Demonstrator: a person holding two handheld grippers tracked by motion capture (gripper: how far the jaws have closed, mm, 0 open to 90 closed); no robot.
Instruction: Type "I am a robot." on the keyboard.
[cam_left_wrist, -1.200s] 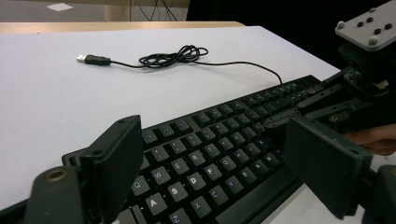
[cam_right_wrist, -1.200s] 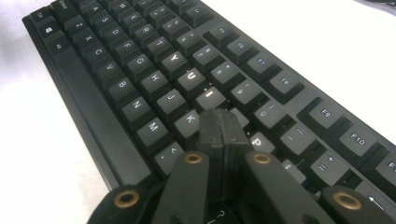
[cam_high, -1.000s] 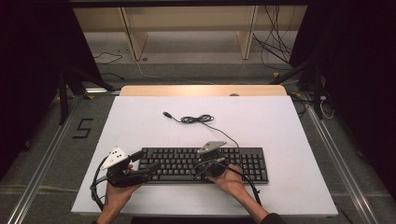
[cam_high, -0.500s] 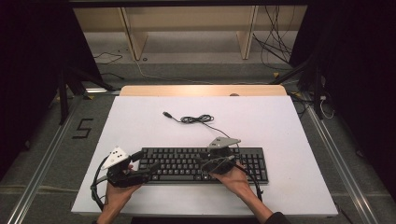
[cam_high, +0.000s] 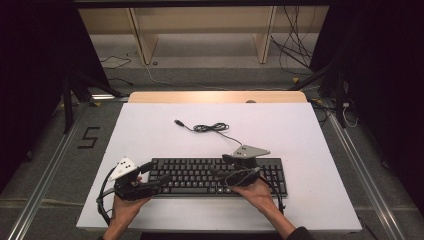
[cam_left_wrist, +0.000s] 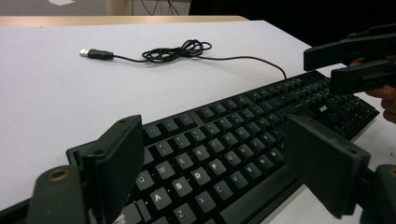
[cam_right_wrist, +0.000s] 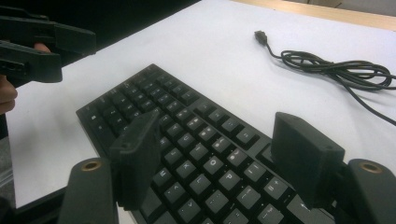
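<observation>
The black keyboard (cam_high: 217, 176) lies flat on the white worktop (cam_high: 310, 145), long axis running from the left gripper (cam_left_wrist: 210, 172) to the right gripper (cam_right_wrist: 217, 161). Both grippers' fingers (cam_left_wrist: 116, 163) spread open above its keys. Its coiled cable (cam_high: 212, 128) lies beyond them.

In the high view, the right gripper (cam_high: 219, 175) and the hand behind it cover some middle keys of the flat black plastic keyboard (cam_high: 190, 176), and the key letters are too small to read. In the left gripper view, the lower left of the frame cuts off the keyboard's near corner. In the right gripper view, the thin black coiled cable (cam_right_wrist: 336, 67) leaves the frame at the right edge.
</observation>
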